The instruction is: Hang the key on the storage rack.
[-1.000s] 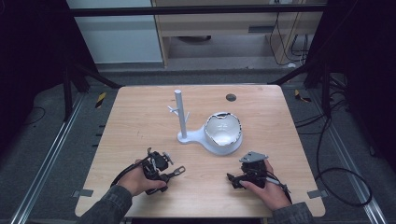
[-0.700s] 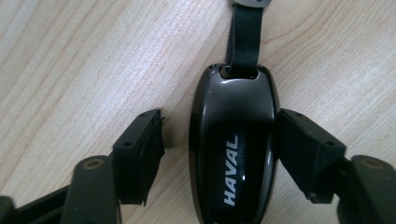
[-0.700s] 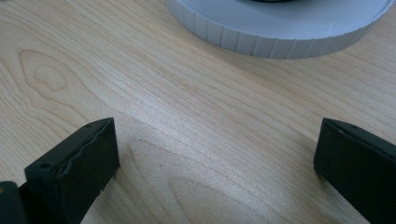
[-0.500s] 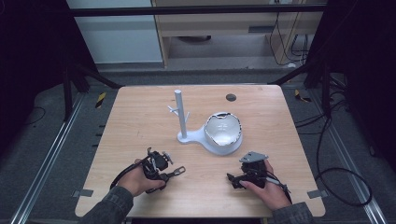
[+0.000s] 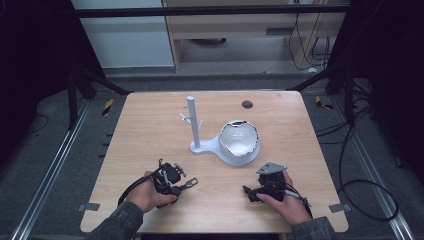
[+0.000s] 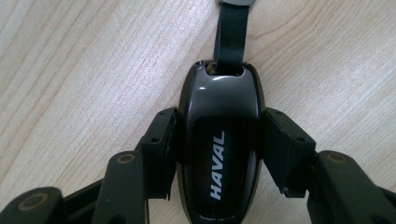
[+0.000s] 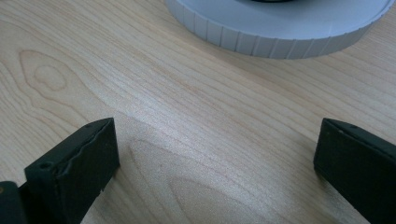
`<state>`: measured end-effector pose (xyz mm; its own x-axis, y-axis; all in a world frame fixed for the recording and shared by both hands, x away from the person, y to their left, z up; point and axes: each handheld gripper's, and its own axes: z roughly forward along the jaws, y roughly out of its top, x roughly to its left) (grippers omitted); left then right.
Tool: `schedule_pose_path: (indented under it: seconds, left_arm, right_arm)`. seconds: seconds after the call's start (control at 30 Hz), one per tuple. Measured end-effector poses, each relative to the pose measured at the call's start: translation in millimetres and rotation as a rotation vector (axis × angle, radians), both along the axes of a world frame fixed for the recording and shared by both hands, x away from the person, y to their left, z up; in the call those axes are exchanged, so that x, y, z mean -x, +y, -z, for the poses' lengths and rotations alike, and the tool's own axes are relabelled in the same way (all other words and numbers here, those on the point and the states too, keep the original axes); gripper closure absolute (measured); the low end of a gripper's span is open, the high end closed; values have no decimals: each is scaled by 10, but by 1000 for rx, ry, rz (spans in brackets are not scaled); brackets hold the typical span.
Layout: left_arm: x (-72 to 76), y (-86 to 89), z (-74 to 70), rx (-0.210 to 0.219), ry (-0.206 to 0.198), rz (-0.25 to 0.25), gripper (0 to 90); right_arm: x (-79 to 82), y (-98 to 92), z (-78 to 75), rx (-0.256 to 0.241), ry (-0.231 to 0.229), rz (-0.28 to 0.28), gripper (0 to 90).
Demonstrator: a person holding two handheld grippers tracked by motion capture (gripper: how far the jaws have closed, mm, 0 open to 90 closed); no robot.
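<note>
Nothing is shifting between the earlier high view and this one: both hands are resting low on the surface (image 5: 150,125), the left gripper (image 5: 172,179) and right gripper (image 5: 256,192) well apart, with the white stand (image 5: 194,125) and its dish (image 5: 240,145) beyond them. From up here the key fob is too small to make out.

Left gripper view: the 2 fingers (image 6: 159,140) are pinching the black key fob (image 6: 219,154) by its glossy sides, its strap (image 6: 231,32) running out of frame. That smooth shell may be slipping or twisting if lifted fast.

Right gripper view: the fingers (image 7: 79,158) are standing spread over bare wood, holding nothing; the dish rim (image 7: 280,32) is being cut off at the top.
</note>
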<state>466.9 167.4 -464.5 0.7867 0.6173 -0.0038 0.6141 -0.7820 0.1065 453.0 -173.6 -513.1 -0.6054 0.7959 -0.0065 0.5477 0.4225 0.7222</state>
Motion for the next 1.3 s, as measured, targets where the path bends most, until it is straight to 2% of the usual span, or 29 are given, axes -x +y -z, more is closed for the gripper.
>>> schedule_pose_path:
  seconds: [0.13,0.3,0.63,0.83,1.03,1.3]
  left_arm:
    - [-4,38,-39,18,0,-7,485]
    - [8,60,-155,39,-24,-7,485]
    - [-11,94,-471,101,-82,-18,486]
    - [-15,94,-664,118,-116,-14,486]
    - [-38,113,-992,162,-186,-21,485]
    - [-102,53,-1470,171,-276,-2,486]
  right_arm:
    - [0,0,0,0,0,0,5]
    - [0,0,0,0,0,0,5]
    - [0,0,0,0,0,0,5]
    - [0,0,0,1,-1,0,4]
    - [0,0,0,1,0,0,5]
    - [-1,-1,1,1,-1,-1,5]
